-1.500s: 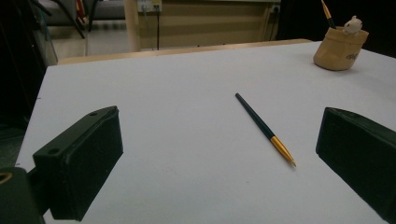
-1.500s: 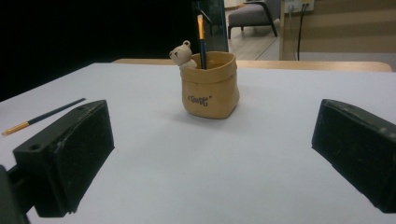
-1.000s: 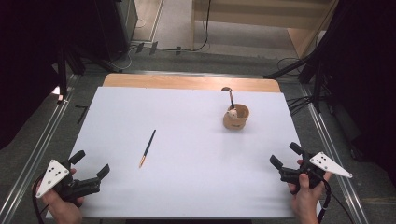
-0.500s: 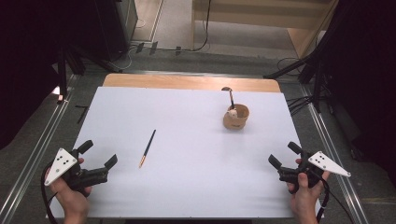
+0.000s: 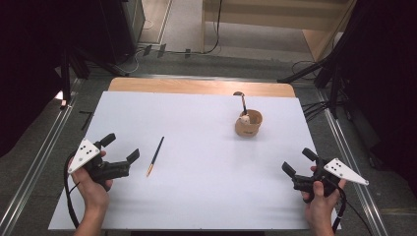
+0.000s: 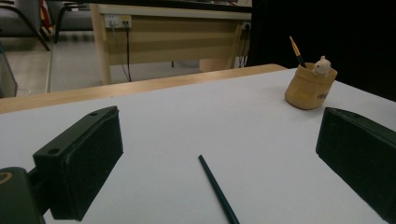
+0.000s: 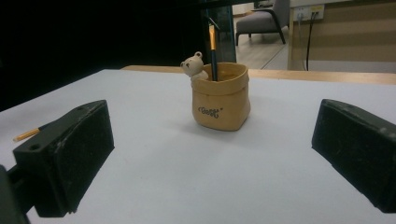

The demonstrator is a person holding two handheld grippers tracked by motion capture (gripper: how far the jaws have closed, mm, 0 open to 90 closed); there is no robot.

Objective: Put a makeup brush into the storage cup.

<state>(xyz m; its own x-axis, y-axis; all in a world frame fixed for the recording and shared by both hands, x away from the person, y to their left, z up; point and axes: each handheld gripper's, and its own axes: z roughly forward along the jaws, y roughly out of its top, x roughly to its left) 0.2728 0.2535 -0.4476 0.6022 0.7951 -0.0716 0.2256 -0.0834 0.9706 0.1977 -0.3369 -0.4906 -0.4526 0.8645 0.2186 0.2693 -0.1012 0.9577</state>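
Left claw [image 5: 120,150] and right claw [image 5: 297,162] rest at the near corners of the white desk [image 5: 196,196], both with jaws wide and holding nothing. A dark pencil [image 5: 155,156] lies flat just beside the left claw. Farther back stands a tan pouch-shaped holder [image 5: 248,124] containing one upright pencil [image 7: 213,51].

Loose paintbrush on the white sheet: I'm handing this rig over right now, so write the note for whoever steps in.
Left tongs: open, empty, low over the white sheet, aimed at the loose paintbrush, which lies just ahead of them and untouched.
Right tongs: open, empty, near the sheet's right edge, facing the tan pouch-shaped holder.
Holder stands upright toward the far right of the sheet, with one brush already standing in it beside a small bear figure.
Done: nothing gripped yet.
Left, probably: grip the loose paintbrush and stand it in the holder.
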